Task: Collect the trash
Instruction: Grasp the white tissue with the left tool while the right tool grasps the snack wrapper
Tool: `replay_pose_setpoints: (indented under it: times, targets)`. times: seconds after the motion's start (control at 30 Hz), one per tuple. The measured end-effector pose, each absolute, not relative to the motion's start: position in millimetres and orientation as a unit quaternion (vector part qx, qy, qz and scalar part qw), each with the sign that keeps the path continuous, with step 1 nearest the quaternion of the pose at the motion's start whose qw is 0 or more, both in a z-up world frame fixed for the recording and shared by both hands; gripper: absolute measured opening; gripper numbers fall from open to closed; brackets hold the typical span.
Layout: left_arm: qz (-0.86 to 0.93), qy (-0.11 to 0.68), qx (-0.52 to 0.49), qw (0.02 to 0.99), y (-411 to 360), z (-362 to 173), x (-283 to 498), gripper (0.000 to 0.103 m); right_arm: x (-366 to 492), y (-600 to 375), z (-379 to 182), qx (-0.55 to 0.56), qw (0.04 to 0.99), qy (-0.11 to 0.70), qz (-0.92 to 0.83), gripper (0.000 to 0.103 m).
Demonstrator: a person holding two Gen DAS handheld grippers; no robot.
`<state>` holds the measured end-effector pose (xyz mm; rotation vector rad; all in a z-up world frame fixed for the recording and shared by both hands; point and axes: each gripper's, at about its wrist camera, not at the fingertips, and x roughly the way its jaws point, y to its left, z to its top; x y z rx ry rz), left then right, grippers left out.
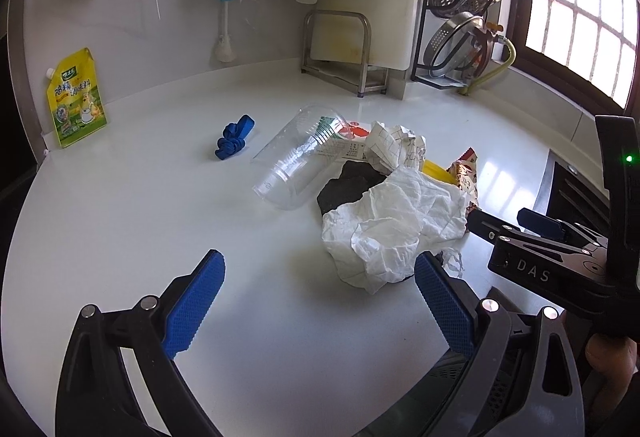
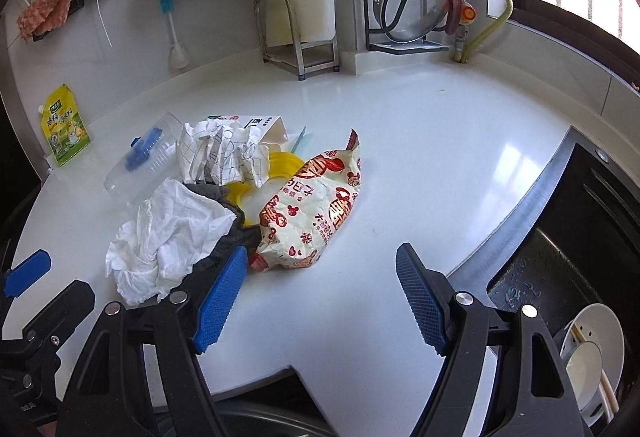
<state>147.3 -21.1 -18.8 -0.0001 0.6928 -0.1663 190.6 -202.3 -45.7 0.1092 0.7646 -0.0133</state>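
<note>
Trash lies heaped on the white tabletop (image 1: 120,237): a crumpled tissue (image 1: 396,229) nearest the grippers, a dark cloth (image 1: 348,185) under it, a clear cup (image 1: 296,157) on its side, checked paper (image 1: 396,145) behind, a yellow lid (image 2: 280,161) and a printed wrapper (image 2: 312,209) to the right. A blue knot (image 1: 234,143) sits apart to the left of the cup; a yellow pouch (image 1: 76,101) leans at the wall and may not be trash.

Left gripper (image 1: 320,297): jaws wide apart, nothing held; the tissue's near edge lies just ahead of its right pad. Right gripper (image 2: 320,301): jaws wide apart, nothing held; the wrapper's near end lies just ahead, toward its left pad. A sink (image 2: 560,237) lies to the right.

Step in hand, as judged: approach to the pile; nothing collected yet. No bin can be identified in either view.

Next move calls for: each gripper to advance and lower, the left onto the tissue, the right onto the wrapper, then close. Risk: the tissue may drag the cloth along.
</note>
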Motion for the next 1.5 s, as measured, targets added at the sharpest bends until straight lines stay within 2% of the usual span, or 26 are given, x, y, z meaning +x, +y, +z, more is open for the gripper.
replay_pose_setpoints:
  times: [0.6, 1.07, 1.1, 1.17, 1.2, 1.27, 1.5]
  targets:
    - [-0.085, 0.34, 0.003, 0.936, -34.8, -17.6, 154.5, 0.094, 186.6, -232.8, -36.9, 0.053, 0.928, 0.366, -0.038, 0.073]
    - [-0.079, 0.35, 0.002, 0.934, -31.5, -22.6, 158.4, 0.094, 238.2, -224.8, -49.7, 0.081, 0.911, 0.404, 0.003, 0.073]
    - [-0.079, 0.351, 0.002, 0.933, -31.4, -23.0, 159.0, 0.094, 239.8, -224.5, -50.5, 0.083, 0.91, 0.406, 0.005, 0.07]
    - [-0.078, 0.352, 0.002, 0.933, -30.9, -23.6, 159.8, 0.094, 240.6, -224.0, -50.0, 0.084, 0.911, 0.404, 0.013, 0.057]
    - [-0.078, 0.353, 0.001, 0.933, -31.2, -23.8, 160.1, 0.094, 240.9, -223.4, -49.6, 0.081, 0.911, 0.404, 0.013, 0.053]
    - [-0.078, 0.355, 0.0, 0.932, -32.0, -24.8, 161.5, 0.094, 241.0, -223.5, -49.6, 0.081, 0.91, 0.407, 0.018, 0.032]
    - [-0.089, 0.364, 0.005, 0.927, -42.7, -27.0, 166.7, 0.094, 227.1, -232.3, -45.5, 0.101, 0.913, 0.394, 0.03, 0.03]
